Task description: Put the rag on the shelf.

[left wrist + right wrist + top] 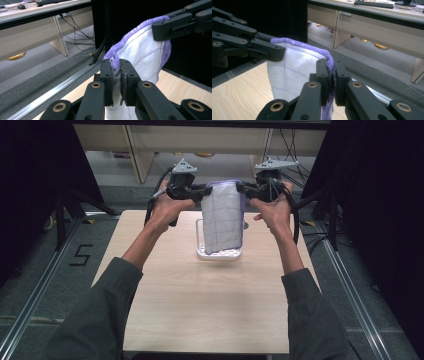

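Pale wooden table [200, 310] lies nearest, bare at six o'clock; beyond, a white rack [218, 253] stands at centre; above it the white cloth [222, 217] hangs, its purple-edged top corners pinched by the left gripper [206, 191] at ten o'clock and the right gripper [242, 187] at two o'clock.

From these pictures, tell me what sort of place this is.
Probably a lab or office recording station. A small wooden table stands between dark curtains on grey carpet, flanked by aluminium rails; beyond it, a desk carries a keyboard with cables beneath.
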Available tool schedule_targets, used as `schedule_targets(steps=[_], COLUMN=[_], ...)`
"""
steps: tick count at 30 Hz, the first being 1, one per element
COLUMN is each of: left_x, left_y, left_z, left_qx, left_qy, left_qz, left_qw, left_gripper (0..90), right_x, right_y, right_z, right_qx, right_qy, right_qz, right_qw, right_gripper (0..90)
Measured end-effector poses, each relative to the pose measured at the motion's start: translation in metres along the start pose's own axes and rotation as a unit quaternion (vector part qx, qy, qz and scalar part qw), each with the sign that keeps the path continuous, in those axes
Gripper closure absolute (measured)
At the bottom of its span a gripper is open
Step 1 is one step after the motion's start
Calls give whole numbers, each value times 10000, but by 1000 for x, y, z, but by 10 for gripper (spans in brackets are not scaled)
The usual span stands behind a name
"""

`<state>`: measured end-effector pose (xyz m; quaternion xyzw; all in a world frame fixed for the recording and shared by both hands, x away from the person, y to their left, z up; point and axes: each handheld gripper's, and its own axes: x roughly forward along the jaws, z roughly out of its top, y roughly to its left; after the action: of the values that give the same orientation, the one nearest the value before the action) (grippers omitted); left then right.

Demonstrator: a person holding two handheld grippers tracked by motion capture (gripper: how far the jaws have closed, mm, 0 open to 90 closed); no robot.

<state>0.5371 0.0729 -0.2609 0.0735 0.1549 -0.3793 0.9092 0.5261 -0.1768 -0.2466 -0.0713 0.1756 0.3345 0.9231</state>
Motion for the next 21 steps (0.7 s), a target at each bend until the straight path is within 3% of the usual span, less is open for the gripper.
schedule_targets(steps=[1, 4, 9, 12, 21], left_x=[1, 8, 21, 31, 60], left_y=[1, 7, 16, 23, 43], left_z=[1, 2, 2, -3, -23], left_qx=[11, -52, -222, -258, -252], left_qy=[-13, -151, -250, -296, -308], left_qz=[39, 144, 343, 424, 529], left_qw=[10000, 9998, 9989, 9983, 9978], left_gripper=[812, 811, 809, 805, 795], right_x=[2, 9, 23, 36, 76], right_y=[0, -5, -12, -16, -33], right_z=[1, 3, 8, 9, -5], right_qx=[140, 56, 167, 293, 301], right_qy=[30, -25, -76, 12, 356], right_qz=[-23, -48, -109, -178, -474], right_qw=[9999, 10000, 9998, 9994, 9978], right_gripper=[853, 853, 852, 852, 850])
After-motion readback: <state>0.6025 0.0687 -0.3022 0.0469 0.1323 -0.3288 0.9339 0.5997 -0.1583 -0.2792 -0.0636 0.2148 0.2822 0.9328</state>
